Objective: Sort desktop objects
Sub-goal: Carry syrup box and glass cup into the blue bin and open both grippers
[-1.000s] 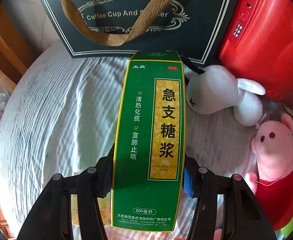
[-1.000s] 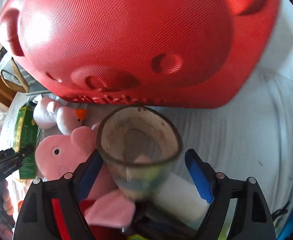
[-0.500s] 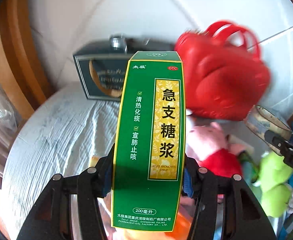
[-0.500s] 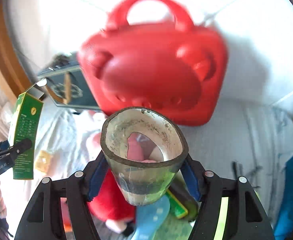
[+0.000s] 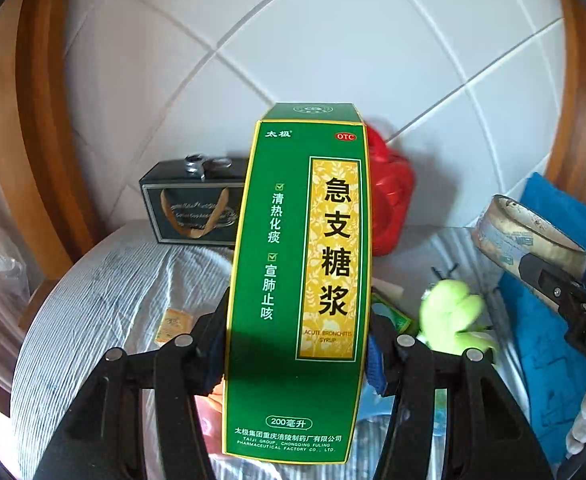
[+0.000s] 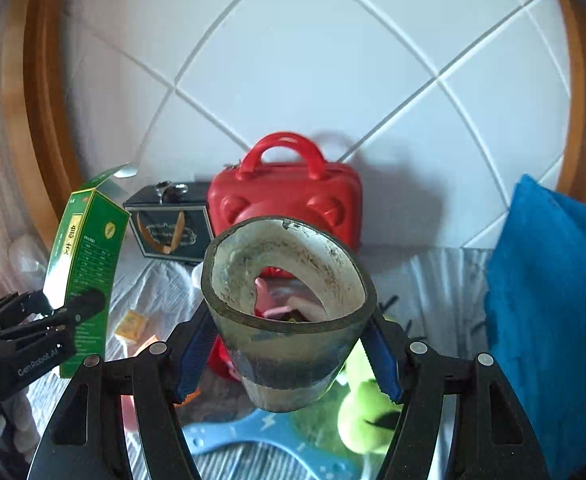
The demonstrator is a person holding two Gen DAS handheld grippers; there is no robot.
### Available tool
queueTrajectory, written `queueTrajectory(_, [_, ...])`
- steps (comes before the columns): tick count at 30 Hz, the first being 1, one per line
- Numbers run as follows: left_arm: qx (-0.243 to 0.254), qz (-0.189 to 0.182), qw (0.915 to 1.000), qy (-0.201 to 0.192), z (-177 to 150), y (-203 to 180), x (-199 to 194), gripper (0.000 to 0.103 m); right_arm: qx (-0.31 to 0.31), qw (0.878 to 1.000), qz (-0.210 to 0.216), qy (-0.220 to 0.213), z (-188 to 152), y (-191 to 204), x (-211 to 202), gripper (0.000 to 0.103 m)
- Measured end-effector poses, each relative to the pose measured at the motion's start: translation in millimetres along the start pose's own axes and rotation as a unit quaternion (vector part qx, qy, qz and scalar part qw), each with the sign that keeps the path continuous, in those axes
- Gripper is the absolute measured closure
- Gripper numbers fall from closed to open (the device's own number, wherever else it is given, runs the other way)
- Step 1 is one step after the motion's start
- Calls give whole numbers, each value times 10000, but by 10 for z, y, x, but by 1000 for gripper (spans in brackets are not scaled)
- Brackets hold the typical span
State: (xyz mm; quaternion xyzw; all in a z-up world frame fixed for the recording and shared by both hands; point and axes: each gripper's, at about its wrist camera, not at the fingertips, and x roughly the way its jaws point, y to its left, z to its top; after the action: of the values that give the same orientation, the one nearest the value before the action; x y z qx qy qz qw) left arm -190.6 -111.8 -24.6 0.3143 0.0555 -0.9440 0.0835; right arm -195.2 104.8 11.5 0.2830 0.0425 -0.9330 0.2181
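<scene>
My left gripper point(image 5: 295, 344) is shut on a tall green medicine box point(image 5: 297, 280) with a yellow label, held upright above the table. From the right wrist view the box point(image 6: 89, 256) and left gripper point(image 6: 53, 320) show at the left, the box's top flap open. My right gripper point(image 6: 289, 344) is shut on a wide roll of tape point(image 6: 289, 304), squeezed to an oval, with its dirty inner core facing the camera. The same roll point(image 5: 529, 236) and right gripper point(image 5: 565, 292) appear at the right of the left wrist view. Both are lifted clear of the table.
A table under a striped pale cloth point(image 5: 105, 288) stands against a white tiled wall. At its back stand a red hard case point(image 6: 289, 204) and a dark gift box point(image 6: 169, 228). Below lie a green plush point(image 6: 365, 412), a small yellow packet point(image 6: 133, 324) and a blue plastic piece point(image 6: 253, 436). A blue cushion point(image 6: 553, 300) is at the right.
Both grippers have risen and drawn back from the table, each still gripping its object. The red case and gift box now look small and far, and the tiled wall fills the upper view.
</scene>
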Motion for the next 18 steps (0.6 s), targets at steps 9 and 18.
queueTrajectory(9, [535, -675, 9957, -341, -44, -775, -683, 50, 195, 9966, -565, -565, -12, -415, -1032, 37])
queueTrajectory(18, [1070, -1323, 9839, -546, 75, -1893, -1051, 50, 497, 9896, -1014, -896, 134, -1235, -1870, 38])
